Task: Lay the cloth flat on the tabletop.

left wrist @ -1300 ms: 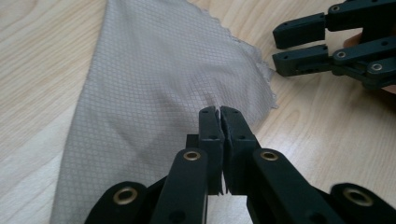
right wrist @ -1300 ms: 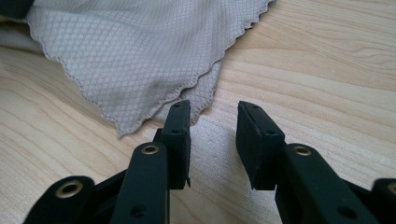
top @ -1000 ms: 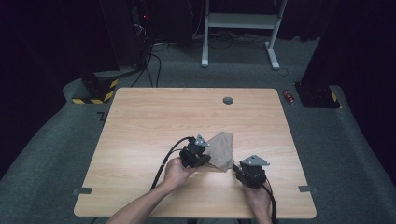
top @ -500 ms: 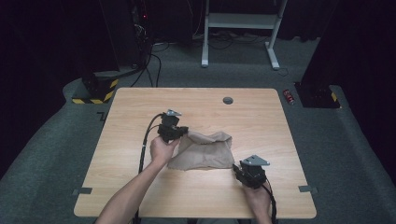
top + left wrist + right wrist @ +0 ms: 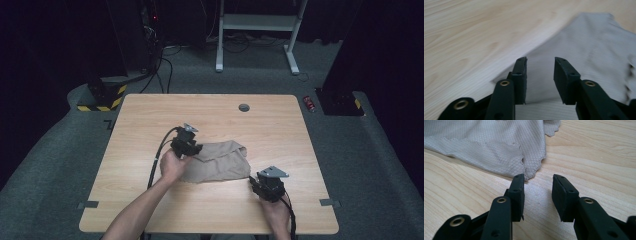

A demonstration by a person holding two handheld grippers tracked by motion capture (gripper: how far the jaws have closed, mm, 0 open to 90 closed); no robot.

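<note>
A beige cloth [image 5: 220, 161] lies partly spread and rumpled on the wooden table [image 5: 150, 115]. My left gripper [image 5: 196, 149] sits at the cloth's left edge. Its jaws have just been opening and now stand open. In the left gripper view the cloth [image 5: 579, 42] runs under and beyond the left gripper [image 5: 540, 62], with no pad pressing on it. My right gripper [image 5: 255, 182] rests open by the cloth's lower right corner. In the right gripper view the scalloped corner of the cloth [image 5: 486, 142] ends just ahead of the right gripper [image 5: 538, 180], and bare wood lies between the jaws.
A round grommet [image 5: 244, 107] sits near the table's far edge. Beyond the table are a white desk frame [image 5: 255, 35], a red can [image 5: 309, 102] and a yellow-and-black striped base [image 5: 102, 100] on the grey carpet. Bare wood surrounds the cloth.
My left gripper pulled the cloth's edge out to the left and away, spreading the bunched cloth, then let go of it. The right gripper has stayed put.
</note>
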